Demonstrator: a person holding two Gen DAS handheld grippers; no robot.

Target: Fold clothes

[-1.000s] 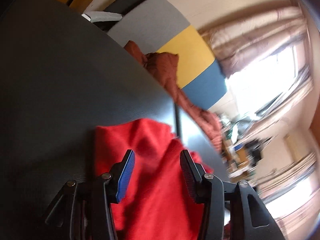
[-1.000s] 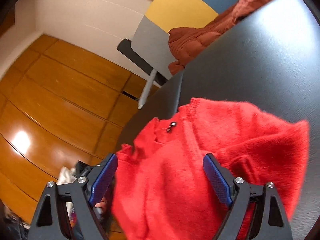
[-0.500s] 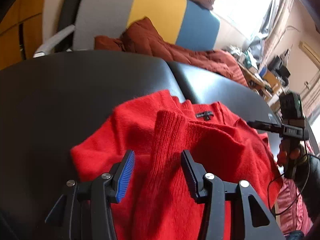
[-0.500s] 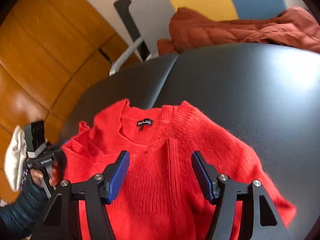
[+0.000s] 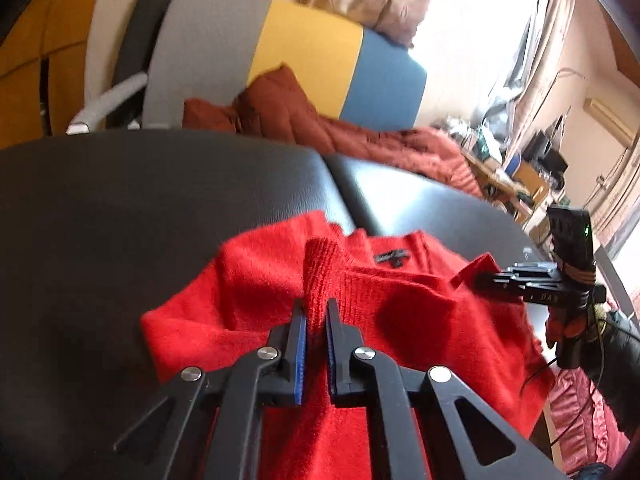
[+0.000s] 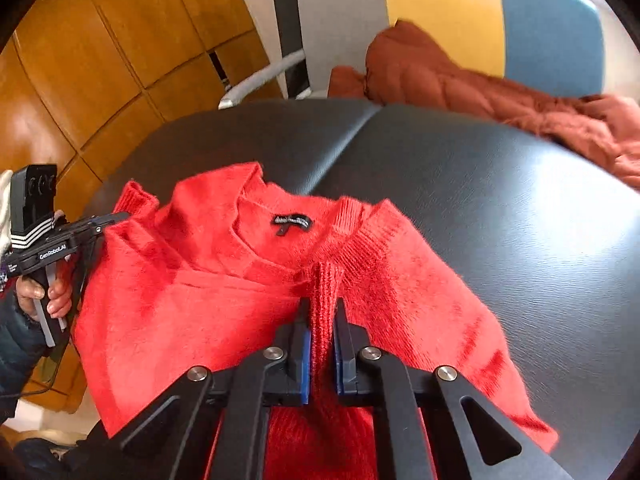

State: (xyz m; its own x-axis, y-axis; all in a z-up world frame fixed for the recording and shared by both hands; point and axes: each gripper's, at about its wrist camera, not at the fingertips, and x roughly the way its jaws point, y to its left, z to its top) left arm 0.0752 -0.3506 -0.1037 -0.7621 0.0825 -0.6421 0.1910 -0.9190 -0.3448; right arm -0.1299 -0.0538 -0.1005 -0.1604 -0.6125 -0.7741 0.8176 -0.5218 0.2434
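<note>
Black table: both grippers' fingers clamped on red sweater; hem cut off, label probably unreadable.

Each wrist camera looks steeply down along its own gripper, close over the red sweater on the black worktop. Both views share the sweater's collar label and the striped chair behind.

Wood-panelled wall, grey-yellow-blue chair back, curtained bright window, cluttered desk, black tabletop
</note>
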